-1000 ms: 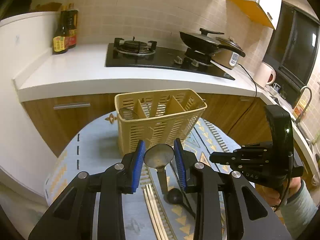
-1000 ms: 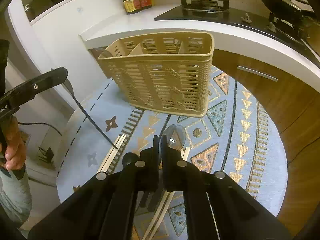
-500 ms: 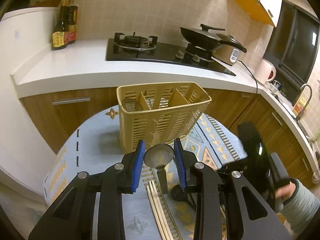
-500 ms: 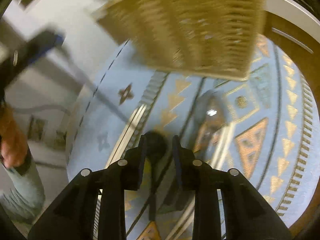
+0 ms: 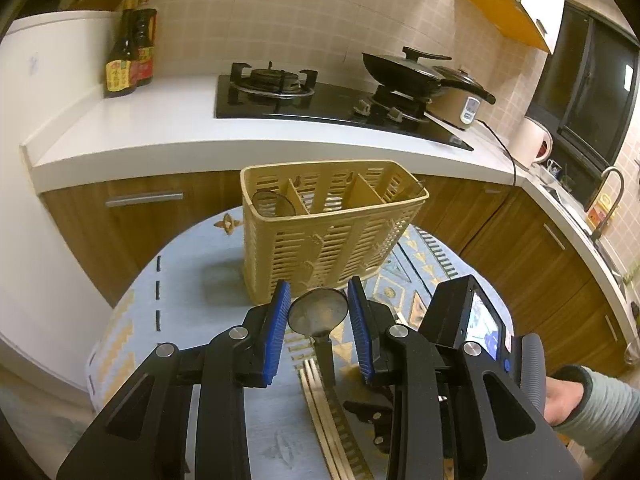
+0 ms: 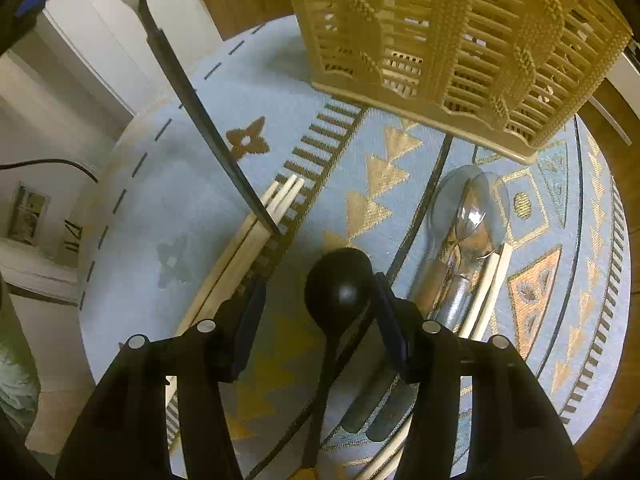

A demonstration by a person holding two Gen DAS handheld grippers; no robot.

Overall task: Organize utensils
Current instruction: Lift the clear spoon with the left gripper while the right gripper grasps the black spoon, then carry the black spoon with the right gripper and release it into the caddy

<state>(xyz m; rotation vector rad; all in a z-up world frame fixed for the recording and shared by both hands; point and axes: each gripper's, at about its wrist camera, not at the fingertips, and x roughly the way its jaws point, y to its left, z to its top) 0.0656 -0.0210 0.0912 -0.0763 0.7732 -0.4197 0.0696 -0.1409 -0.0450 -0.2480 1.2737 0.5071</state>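
My left gripper (image 5: 318,300) is shut on a metal spoon (image 5: 318,314), with the bowl between the blue pads and the dark handle hanging down. In the right wrist view that handle (image 6: 192,104) dangles over a bundle of chopsticks (image 6: 256,232). My right gripper (image 6: 318,282) points steeply down at the table and its jaws are opening. The bowl of a black spoon (image 6: 338,284) lies between the fingers and the pads do not press on it. The yellow slotted utensil basket (image 5: 332,240) stands upright just beyond, with one spoon (image 5: 272,204) in its left compartment.
Shiny spoons (image 6: 468,232) and more chopsticks (image 6: 488,296) lie on the patterned blue tablecloth (image 6: 168,208) to the right of the black spoon. A white counter (image 5: 160,136) with a gas hob (image 5: 276,92), a pan and bottles runs behind the round table. A sleeved hand (image 5: 560,400) holds the right gripper.
The right gripper has dropped toward the table and tipped downward. Its jaws, shut a second ago, now stand apart around the black spoon's bowl. The left gripper has kept still with its spoon.
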